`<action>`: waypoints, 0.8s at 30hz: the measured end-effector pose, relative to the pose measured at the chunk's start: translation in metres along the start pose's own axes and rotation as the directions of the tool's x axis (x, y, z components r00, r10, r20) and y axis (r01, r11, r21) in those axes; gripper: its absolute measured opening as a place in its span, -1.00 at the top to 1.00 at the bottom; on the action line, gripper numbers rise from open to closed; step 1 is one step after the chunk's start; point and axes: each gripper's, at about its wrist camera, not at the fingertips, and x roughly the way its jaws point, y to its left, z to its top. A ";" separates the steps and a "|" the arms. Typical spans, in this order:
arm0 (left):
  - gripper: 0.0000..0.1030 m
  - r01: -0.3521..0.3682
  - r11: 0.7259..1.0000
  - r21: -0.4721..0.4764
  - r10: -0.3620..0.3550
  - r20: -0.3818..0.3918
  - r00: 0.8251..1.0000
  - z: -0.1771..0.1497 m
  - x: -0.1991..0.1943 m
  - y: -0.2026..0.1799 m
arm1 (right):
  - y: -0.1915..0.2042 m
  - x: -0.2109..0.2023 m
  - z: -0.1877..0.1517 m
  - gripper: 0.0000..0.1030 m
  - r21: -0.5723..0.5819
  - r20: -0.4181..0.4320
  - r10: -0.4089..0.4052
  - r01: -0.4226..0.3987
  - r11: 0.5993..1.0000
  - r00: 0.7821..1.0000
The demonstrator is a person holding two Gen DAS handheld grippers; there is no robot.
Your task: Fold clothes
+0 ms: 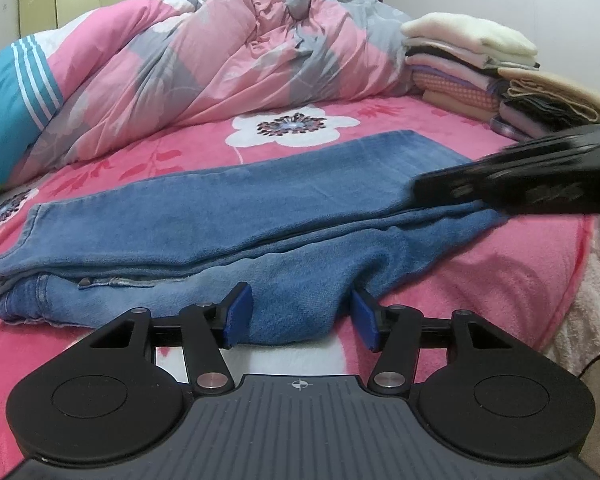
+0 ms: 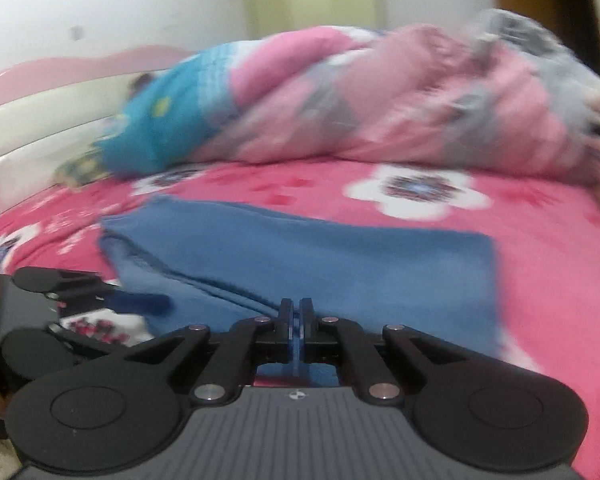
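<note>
Blue jeans (image 1: 228, 216) lie folded lengthwise across the pink flowered bed sheet (image 1: 480, 264), waist to the left and hems to the right. My left gripper (image 1: 302, 316) sits low at the near edge of the jeans. Its blue pads (image 1: 240, 312) stand apart with a flap of denim lying between them. My right gripper (image 1: 420, 190), blurred, reaches in from the right over the hem end. In the right wrist view the right gripper (image 2: 296, 310) is shut, hovering at the near edge of the jeans (image 2: 340, 256), with no cloth seen in it. The left gripper's pad (image 2: 140, 303) shows at the left.
A rumpled pink and grey quilt (image 1: 220, 60) fills the back of the bed. A stack of folded clothes (image 1: 472, 60) stands at the back right. A teal pillow (image 1: 4, 112) lies at the left. The mattress edge (image 1: 572, 280) drops off at the right.
</note>
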 end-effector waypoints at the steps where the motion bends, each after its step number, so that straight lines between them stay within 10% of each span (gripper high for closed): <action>1: -0.06 0.000 1.000 -0.001 0.000 0.000 1.000 -0.001 -0.001 0.000 | 0.003 0.012 -0.001 0.98 -0.015 -0.035 0.004 -0.005 1.000 0.999; 14: -0.09 0.043 0.999 -0.025 -0.043 0.002 0.999 -0.010 -0.009 0.016 | 0.010 -0.006 -0.002 0.97 -0.100 -0.145 -0.111 0.097 0.990 0.983; 24: -0.11 0.052 0.996 -0.079 -0.053 -0.010 0.999 -0.010 -0.039 0.035 | 0.021 0.037 -0.006 0.96 -0.025 -0.170 0.010 -0.014 1.000 0.985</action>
